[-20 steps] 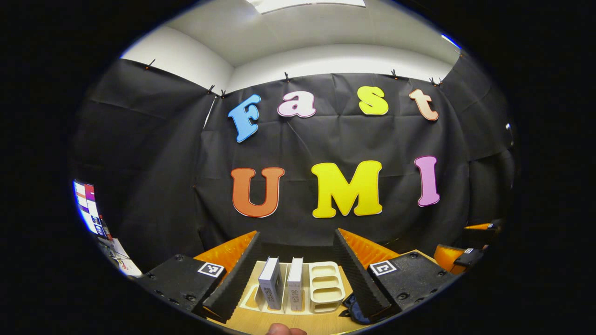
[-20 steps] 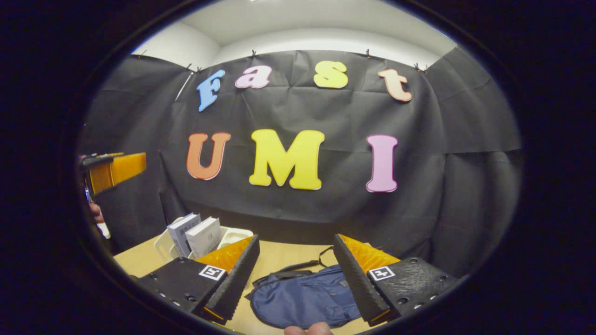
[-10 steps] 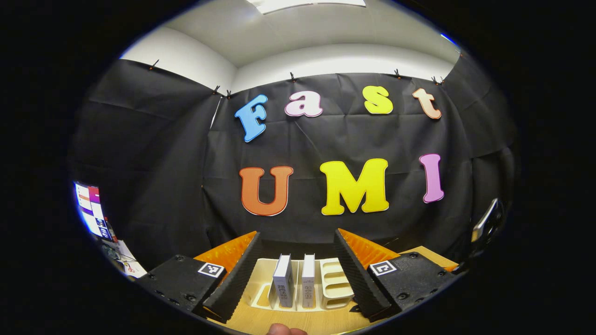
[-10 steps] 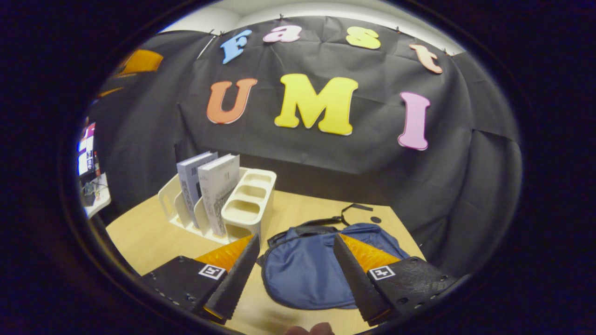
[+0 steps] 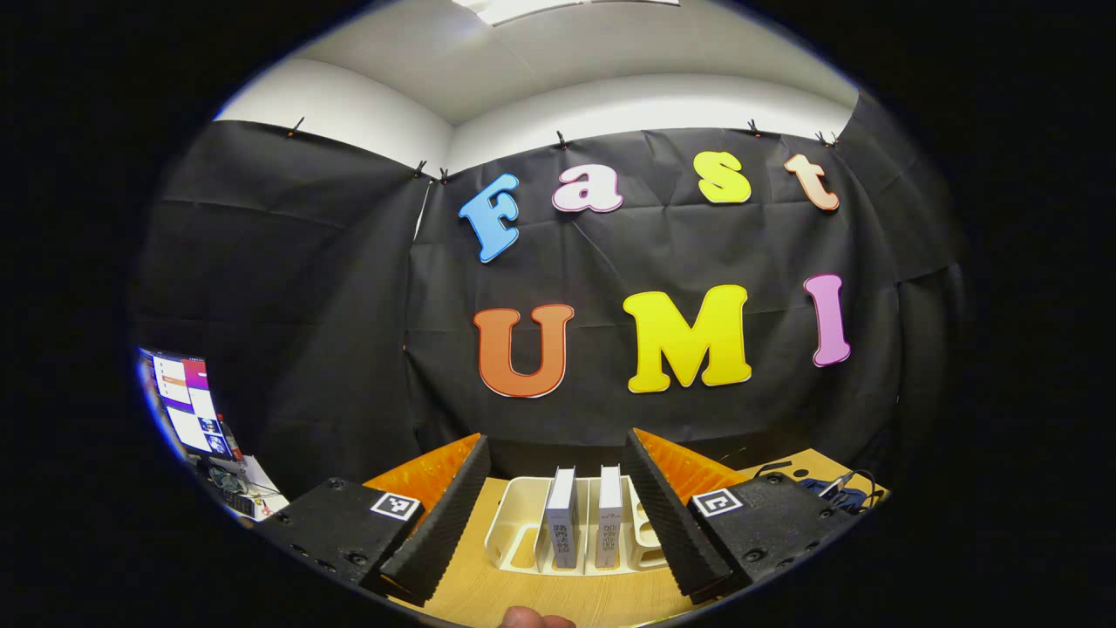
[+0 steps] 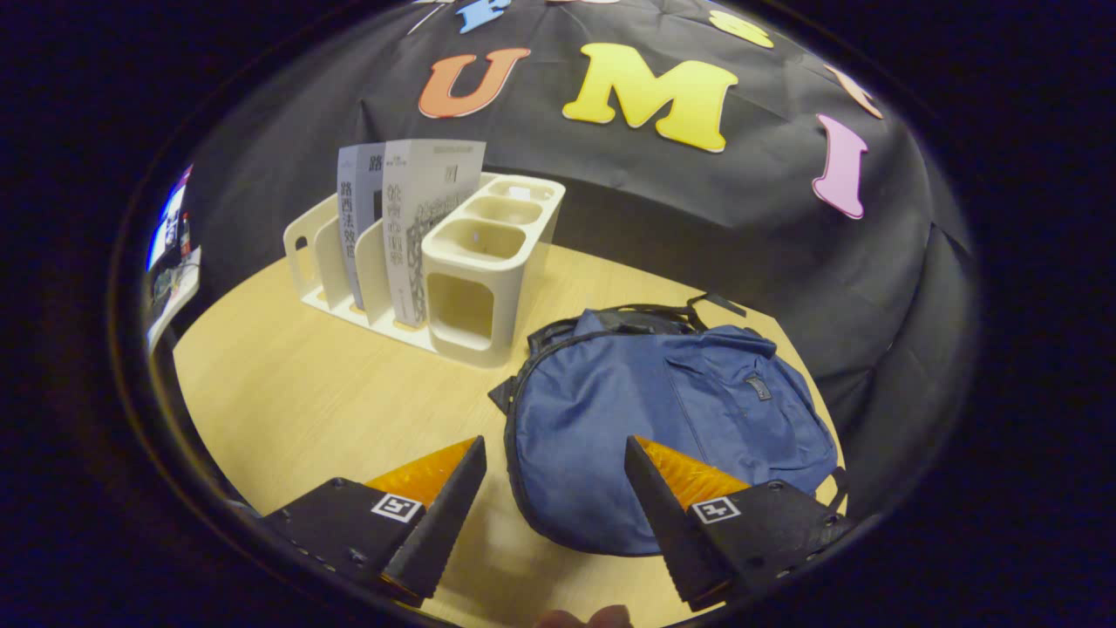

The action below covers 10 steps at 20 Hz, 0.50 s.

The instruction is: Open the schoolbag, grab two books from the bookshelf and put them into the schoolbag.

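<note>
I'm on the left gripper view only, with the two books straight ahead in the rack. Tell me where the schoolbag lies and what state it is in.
Observer: In the right gripper view the blue schoolbag lies flat on the wooden table, just beside the cream bookshelf rack on its cup-holder end.
Operator: Say whether it's open.
Observer: It looks closed; no opening shows, and the front pocket faces up.
Operator: Report the right gripper.
Observer: The right gripper hangs above the bag's near edge, jaws spread and holding nothing.
Operator: Confirm the books from that side.
Observer: Both books stand upright in neighbouring slots, next to the cup holders.
</note>
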Motion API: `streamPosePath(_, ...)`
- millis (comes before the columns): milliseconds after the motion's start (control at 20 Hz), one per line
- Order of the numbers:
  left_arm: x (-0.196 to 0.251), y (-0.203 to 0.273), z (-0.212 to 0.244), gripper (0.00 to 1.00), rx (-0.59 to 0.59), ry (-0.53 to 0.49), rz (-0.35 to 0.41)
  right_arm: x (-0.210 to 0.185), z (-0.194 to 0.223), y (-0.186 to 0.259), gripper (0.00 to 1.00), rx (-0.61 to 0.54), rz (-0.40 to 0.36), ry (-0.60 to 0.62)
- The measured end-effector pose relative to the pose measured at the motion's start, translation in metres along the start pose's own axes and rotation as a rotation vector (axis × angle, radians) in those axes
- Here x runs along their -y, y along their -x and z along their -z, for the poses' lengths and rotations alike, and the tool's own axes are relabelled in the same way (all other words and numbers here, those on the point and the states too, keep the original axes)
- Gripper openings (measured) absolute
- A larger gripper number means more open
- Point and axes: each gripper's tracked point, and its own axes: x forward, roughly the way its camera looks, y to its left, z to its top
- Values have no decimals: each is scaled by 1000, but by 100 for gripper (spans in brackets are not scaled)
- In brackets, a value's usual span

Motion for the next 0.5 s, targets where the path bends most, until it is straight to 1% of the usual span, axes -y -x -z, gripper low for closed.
streamPosePath(250, -10, 4, 1, 97, -4, -8, -27, -2, 27, -37, 96, -77, 58, 80)
streamPosePath(300, -11, 4, 2, 97, -10, -7, -31, -2, 30, -41, 99, -81, 72, 98)
streamPosePath(400, -14, 5, 7, 97, -26, -5, -41, -1, 31, -49, 96, -73, 99, 132)
streamPosePath(450, -15, 5, 8, 97, -29, -5, -46, 2, 29, -52, 96, -64, 116, 145)
streamPosePath(500, -18, 6, 7, 97, -32, -5, -51, 5, 25, -55, 99, -47, 131, 144)
